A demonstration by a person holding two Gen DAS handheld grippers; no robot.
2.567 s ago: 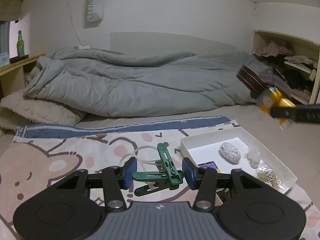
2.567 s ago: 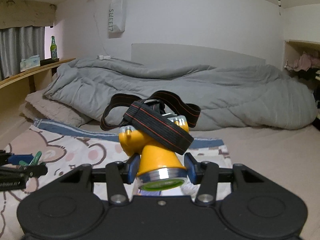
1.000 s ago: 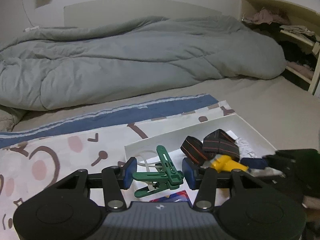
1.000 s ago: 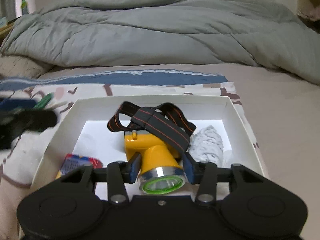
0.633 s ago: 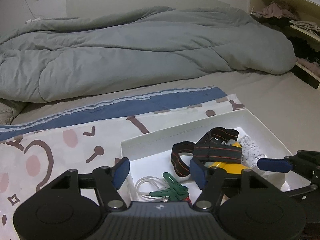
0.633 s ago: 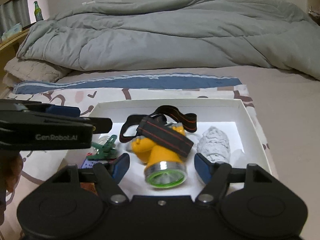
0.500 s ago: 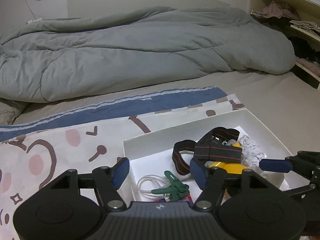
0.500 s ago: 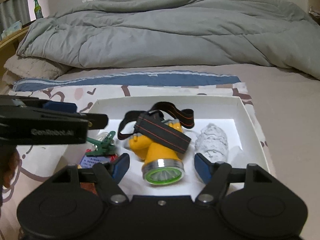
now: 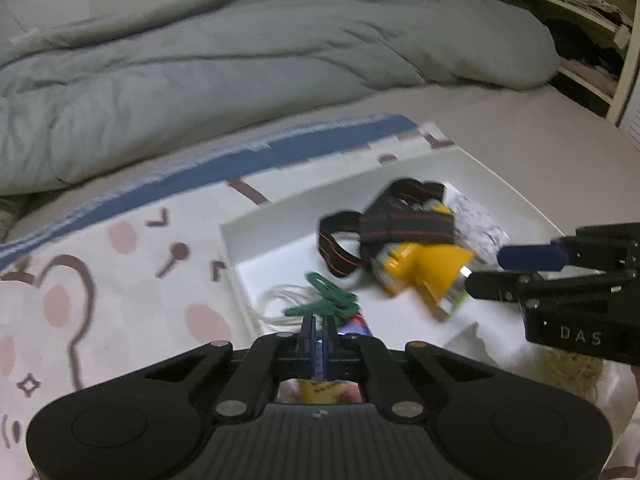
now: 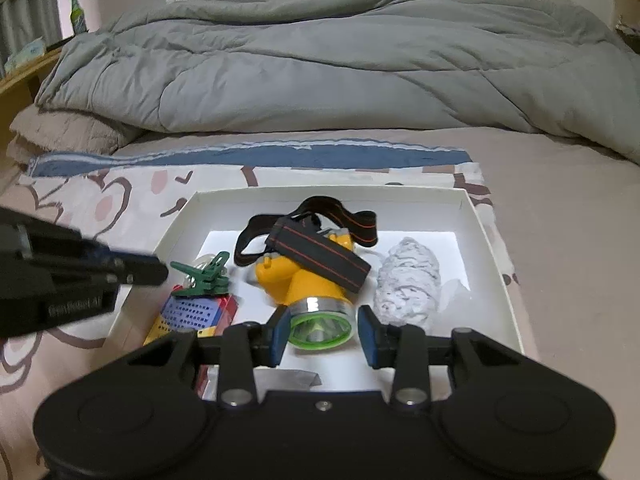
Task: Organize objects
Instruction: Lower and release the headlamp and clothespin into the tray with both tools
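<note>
Briefly, from beside the bed: a shallow white box [image 10: 492, 248] lay on a cartoon-print sheet [image 9: 120, 264], with a rumpled grey duvet [image 10: 320, 60] heaped behind it.

Inside the box:
- yellow headlamp [image 10: 296, 280] near the middle, its black strap with red lines draped over it and its green-rimmed lens facing the right-hand camera
- green clip [image 10: 204, 276] at the left end, resting partly on a coloured packet [image 10: 192, 312]
- crumpled white wad [image 10: 408, 280] just right of the headlamp

Left gripper [image 9: 318, 330]: fingers pressed together with nothing between them, poised over the left end of the box, just short of the clip.

Right gripper [image 10: 323, 334]: fingers closing. The headlamp's lens sat in line with the gap, just beyond the tips, and the pads showed a sliver of space on either side of it, so nothing was gripped.

View differences:
- Only the left view showed a pale looped tube [image 9: 276, 300] under the clip, and cluttered shelves [image 9: 580, 12] at the far right. That view was motion-blurred, and the headlamp smeared in it.
- Only the right view showed the printed face of the packet clearly, and a green bottle [image 10: 78, 14] on a ledge at the far left.
- Each view caught the other gripper side-on at its edge.
</note>
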